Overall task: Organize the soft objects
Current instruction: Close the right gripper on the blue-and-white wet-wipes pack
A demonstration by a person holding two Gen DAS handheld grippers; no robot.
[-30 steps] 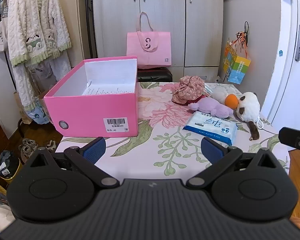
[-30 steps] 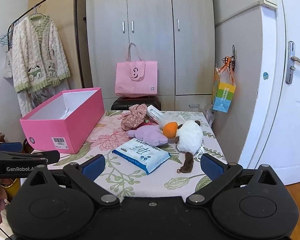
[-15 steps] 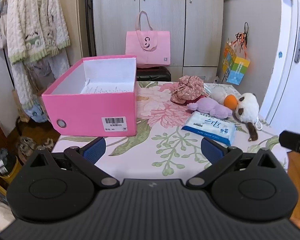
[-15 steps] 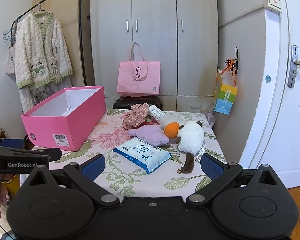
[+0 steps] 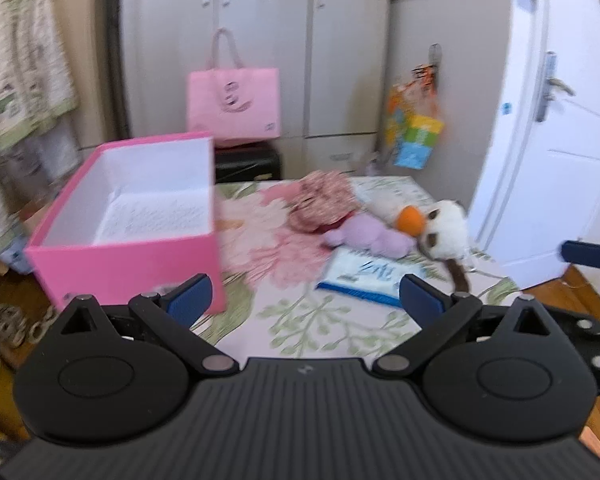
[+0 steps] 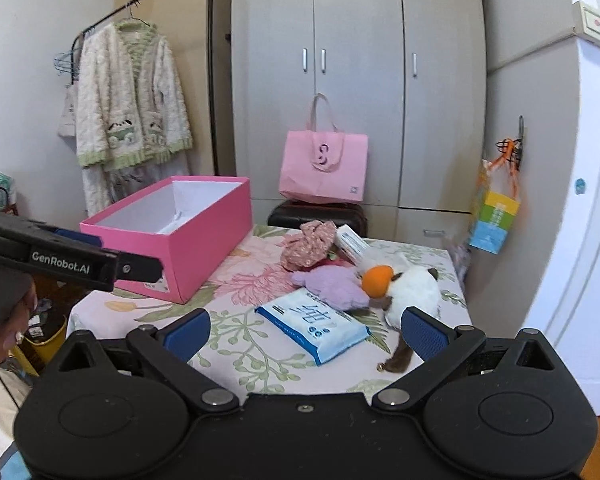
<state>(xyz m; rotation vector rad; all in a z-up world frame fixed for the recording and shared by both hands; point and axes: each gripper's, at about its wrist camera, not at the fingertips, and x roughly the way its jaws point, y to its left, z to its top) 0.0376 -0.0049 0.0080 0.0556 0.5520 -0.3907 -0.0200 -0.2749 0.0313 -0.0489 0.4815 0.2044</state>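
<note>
Left wrist view, blurred: the left gripper (image 5: 306, 298) is hanging with jaws spread wide and empty over the near edge of the floral table (image 5: 332, 324), one pink box (image 5: 140, 248) sitting open at the left edge with bare cloth lying between it and the soft pile. Right wrist view: the right gripper (image 6: 306, 330) is likewise gaping empty, facing one wipes pack (image 6: 314, 326), one purple plush (image 6: 334, 286), one white plush (image 6: 414, 292) and one floral fabric bundle (image 6: 310, 242) crowding the table's right half, well apart from the box.
</note>
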